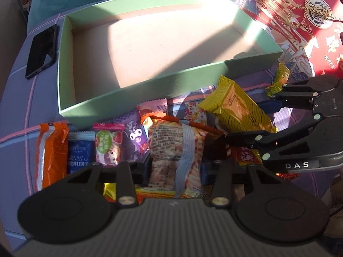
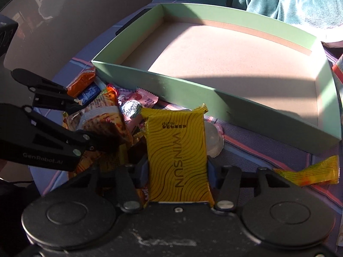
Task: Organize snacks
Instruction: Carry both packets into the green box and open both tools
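An empty green box [image 1: 120, 100] with a brown floor stands behind a pile of snack packets; it also shows in the right wrist view [image 2: 246, 115]. My left gripper [image 1: 174, 167] is shut on a pink-orange printed snack bag [image 1: 175, 150] in the pile. My right gripper [image 2: 178, 167] is shut on a yellow WINSUN packet [image 2: 178, 150], which also shows in the left wrist view [image 1: 235, 107]. In the left wrist view the right gripper [image 1: 248, 117] comes in from the right. In the right wrist view the left gripper [image 2: 92, 126] comes in from the left.
Loose packets lie before the box: orange [image 1: 51, 150], dark blue [image 1: 78, 154], pink strawberry [image 1: 108, 143], purple [image 1: 135, 137]. A small yellow packet [image 2: 308, 171] lies right. A black phone [image 1: 41, 51] lies left of the box. A red gift box [image 1: 304, 21] stands back right.
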A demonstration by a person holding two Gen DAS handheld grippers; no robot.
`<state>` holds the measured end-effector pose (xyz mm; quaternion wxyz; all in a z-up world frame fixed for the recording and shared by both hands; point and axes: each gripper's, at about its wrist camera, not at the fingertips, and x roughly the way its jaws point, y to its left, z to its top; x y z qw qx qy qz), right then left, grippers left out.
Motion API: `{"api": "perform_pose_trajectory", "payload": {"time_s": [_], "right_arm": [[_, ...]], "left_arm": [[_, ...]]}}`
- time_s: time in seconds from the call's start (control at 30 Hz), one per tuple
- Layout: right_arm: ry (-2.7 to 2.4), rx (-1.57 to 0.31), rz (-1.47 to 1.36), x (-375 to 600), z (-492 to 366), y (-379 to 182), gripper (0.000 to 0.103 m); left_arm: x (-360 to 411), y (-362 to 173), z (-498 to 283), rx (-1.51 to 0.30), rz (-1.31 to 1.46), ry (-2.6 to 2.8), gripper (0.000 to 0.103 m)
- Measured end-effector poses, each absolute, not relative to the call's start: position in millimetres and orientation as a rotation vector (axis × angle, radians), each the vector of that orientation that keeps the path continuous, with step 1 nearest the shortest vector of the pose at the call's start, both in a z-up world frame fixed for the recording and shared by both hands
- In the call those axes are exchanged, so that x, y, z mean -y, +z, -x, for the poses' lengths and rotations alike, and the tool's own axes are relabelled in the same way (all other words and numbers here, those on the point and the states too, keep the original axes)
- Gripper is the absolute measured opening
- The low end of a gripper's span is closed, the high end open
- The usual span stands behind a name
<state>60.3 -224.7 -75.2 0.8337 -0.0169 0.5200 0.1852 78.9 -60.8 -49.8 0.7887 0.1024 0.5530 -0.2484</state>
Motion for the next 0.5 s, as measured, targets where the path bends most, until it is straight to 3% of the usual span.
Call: {"api": "perform_pose_trajectory", "payload": {"time_s": [0.27,0.5], "right_arm": [[0.261,-1.056,-0.131,257.2,-36.3,-43.5,0.051],[0.097,-0.957,-0.277,305.7,-68.7,-21.7,0.051]], "left_arm": [[55.7,-10.3,-78.6,-1.127,-0.178,-0.555,0.04],[78.9,24.2,-120.0,-1.03,-0.166,-0.529,0.04]]}}
